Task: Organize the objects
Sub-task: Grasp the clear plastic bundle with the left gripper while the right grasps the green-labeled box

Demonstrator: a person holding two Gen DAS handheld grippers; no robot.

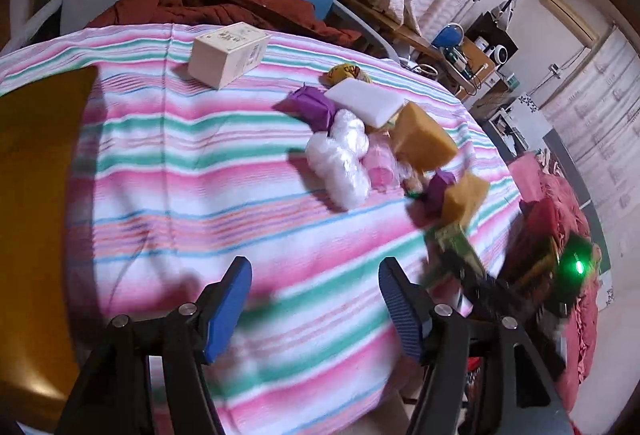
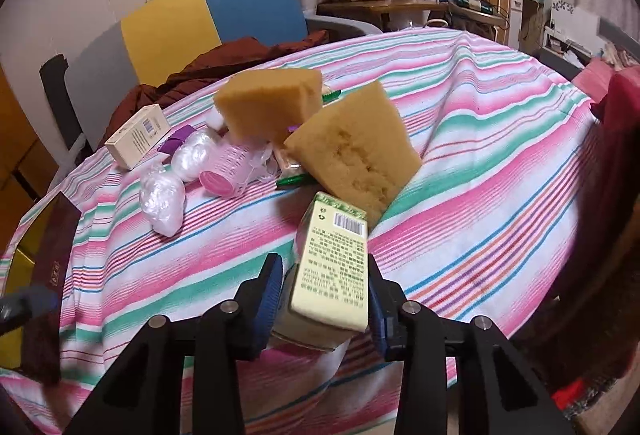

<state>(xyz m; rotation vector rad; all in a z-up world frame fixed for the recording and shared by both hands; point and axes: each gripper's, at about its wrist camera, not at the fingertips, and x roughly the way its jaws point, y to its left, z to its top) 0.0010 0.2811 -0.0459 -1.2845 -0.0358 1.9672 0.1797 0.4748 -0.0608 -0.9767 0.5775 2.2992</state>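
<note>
1. Clearly, the right gripper (image 2: 322, 289) had its blue pads clamped on the two sides of a pale green printed carton (image 2: 332, 267), barcode end pointing away from the wrist.
2. Just beyond the carton's far end lay a yellow sponge (image 2: 354, 151), touching or nearly touching it, with a second sponge (image 2: 270, 107) behind.
3. Left of the carton sat a pink-lidded jar (image 2: 224, 171) and clear wrapped bundles (image 2: 162, 201), all on the striped tablecloth (image 2: 480, 175).
4. The left gripper (image 1: 316, 309) stood wide with nothing between its pads, over bare cloth short of the clutter.
5. To do the step well, I judge the carton should be lifted straight clear before moving sideways, so its far corner does not drag the sponge.
6. A white box (image 1: 228, 53) stood well apart from the carton, beyond the pile.
</note>
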